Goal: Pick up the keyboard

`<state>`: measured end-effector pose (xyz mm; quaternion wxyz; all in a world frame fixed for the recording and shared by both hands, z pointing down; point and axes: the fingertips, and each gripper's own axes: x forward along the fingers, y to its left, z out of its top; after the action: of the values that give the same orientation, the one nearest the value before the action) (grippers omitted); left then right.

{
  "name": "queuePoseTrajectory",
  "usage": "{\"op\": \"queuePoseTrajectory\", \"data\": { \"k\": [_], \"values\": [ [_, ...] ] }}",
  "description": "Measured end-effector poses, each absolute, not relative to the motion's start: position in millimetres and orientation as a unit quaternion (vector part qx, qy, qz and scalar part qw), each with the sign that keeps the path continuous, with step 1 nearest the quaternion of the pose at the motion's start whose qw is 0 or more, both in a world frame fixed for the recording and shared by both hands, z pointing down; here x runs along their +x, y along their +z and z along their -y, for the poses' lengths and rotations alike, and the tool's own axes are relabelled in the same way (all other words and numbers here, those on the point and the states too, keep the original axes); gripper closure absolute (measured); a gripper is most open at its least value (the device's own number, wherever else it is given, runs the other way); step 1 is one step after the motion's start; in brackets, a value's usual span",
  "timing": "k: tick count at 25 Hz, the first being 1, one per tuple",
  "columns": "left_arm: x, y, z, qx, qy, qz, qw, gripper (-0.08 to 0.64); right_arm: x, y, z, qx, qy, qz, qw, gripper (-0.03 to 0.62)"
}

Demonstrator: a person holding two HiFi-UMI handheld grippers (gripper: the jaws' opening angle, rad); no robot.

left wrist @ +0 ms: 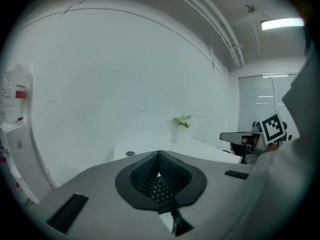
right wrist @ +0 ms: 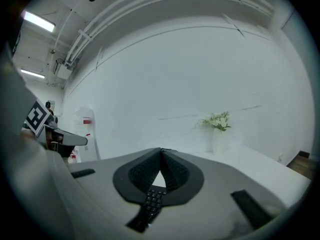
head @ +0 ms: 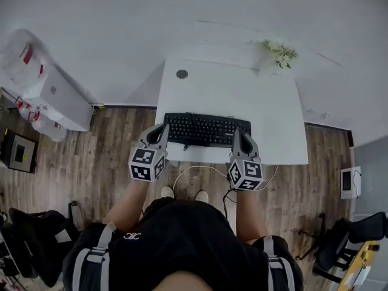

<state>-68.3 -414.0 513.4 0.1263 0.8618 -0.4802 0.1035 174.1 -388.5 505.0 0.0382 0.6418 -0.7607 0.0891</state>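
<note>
A black keyboard [head: 206, 130] lies across the near half of a white table [head: 267, 102]. My left gripper [head: 163, 128] is at the keyboard's left end and my right gripper [head: 237, 133] is over its right end. Whether either touches it I cannot tell. Both are shut, with nothing between the jaws. In the left gripper view the jaws [left wrist: 159, 155] meet at their tips, and keyboard keys [left wrist: 161, 189] show through the gap below. The right gripper view shows the same: the jaws [right wrist: 161, 151] meet at the tips above the keys [right wrist: 152, 201].
A white vase with flowers [head: 276, 56] stands at the table's far right corner, and a round grommet [head: 182, 74] sits at the far left. A cable [head: 194, 170] hangs off the table's front edge. A white cabinet [head: 57, 96] is at the left and a chair [head: 342, 238] at the right.
</note>
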Motion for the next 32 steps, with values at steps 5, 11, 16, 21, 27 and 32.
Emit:
{"op": "queuePoseTrajectory", "data": {
  "k": [5,11,16,21,27,32],
  "values": [
    [-69.8,532.6,431.2,0.851,0.111,0.489,0.154,0.557,196.6,522.3,402.1,0.649,0.11,0.751,0.045,0.589],
    [-61.3,569.5,443.6,0.857,0.142,0.457,0.193,0.557,224.3,552.5,413.0,0.639,0.1,0.757,0.097,0.589],
    [-63.4,604.0,453.2,0.851,0.17,0.447,0.217,0.43,239.3,587.3,421.7,0.607,0.157,0.772,0.107,0.478],
    [-68.3,644.8,466.6,0.835,0.192,0.44,0.269,0.351,263.7,626.9,429.4,0.586,0.218,0.77,0.127,0.425],
    [-84.9,693.5,483.7,0.799,0.205,0.447,0.346,0.33,304.0,677.7,438.7,0.589,0.308,0.735,0.133,0.35],
    [-95.6,726.9,488.7,0.774,0.225,0.447,0.387,0.311,328.3,703.5,438.7,0.598,0.354,0.707,0.131,0.344]
  ]
}}
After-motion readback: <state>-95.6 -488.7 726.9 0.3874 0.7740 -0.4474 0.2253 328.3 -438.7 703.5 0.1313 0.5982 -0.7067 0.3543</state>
